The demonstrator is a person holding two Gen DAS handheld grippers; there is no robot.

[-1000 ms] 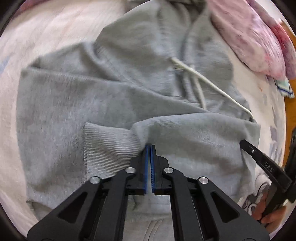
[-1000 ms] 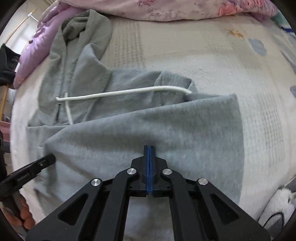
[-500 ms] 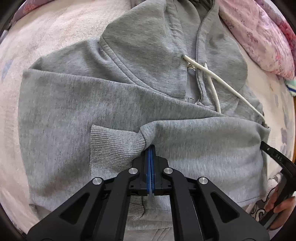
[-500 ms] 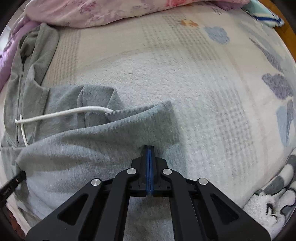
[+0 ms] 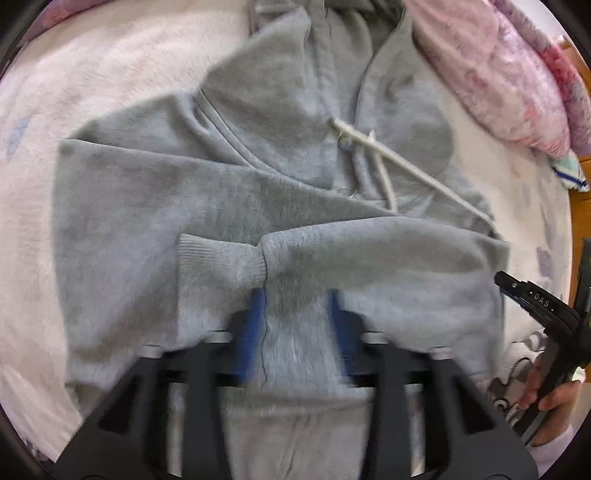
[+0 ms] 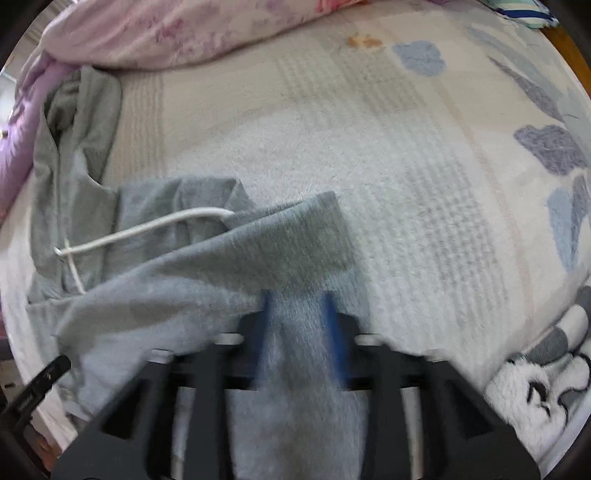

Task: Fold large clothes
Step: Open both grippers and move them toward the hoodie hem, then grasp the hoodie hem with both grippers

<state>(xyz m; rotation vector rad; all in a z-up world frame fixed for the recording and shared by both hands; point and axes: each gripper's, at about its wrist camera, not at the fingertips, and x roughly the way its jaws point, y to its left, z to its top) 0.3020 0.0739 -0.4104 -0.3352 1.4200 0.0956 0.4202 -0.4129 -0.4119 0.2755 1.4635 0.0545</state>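
A grey hoodie (image 5: 155, 206) lies on the bed with a sleeve folded across its front and its white drawstring (image 5: 384, 155) trailing over the chest. My left gripper (image 5: 297, 314) is open, its blue-padded fingers spread over the sleeve near the ribbed cuff (image 5: 210, 266). My right gripper (image 6: 297, 317) is open too, over the folded grey fabric (image 6: 280, 251) at the hoodie's edge; the drawstring (image 6: 147, 230) shows to its left. The right gripper also shows at the right edge of the left wrist view (image 5: 535, 306).
A pink floral quilt (image 5: 509, 74) lies past the hood, also in the right wrist view (image 6: 177, 33). The bed cover (image 6: 424, 166) is pale with blue patches. A plush toy (image 6: 535, 387) sits at the bed's near right.
Both grippers were shut on the hoodie's fabric and have opened, letting it go. The folded sleeve now lies on the hoodie.
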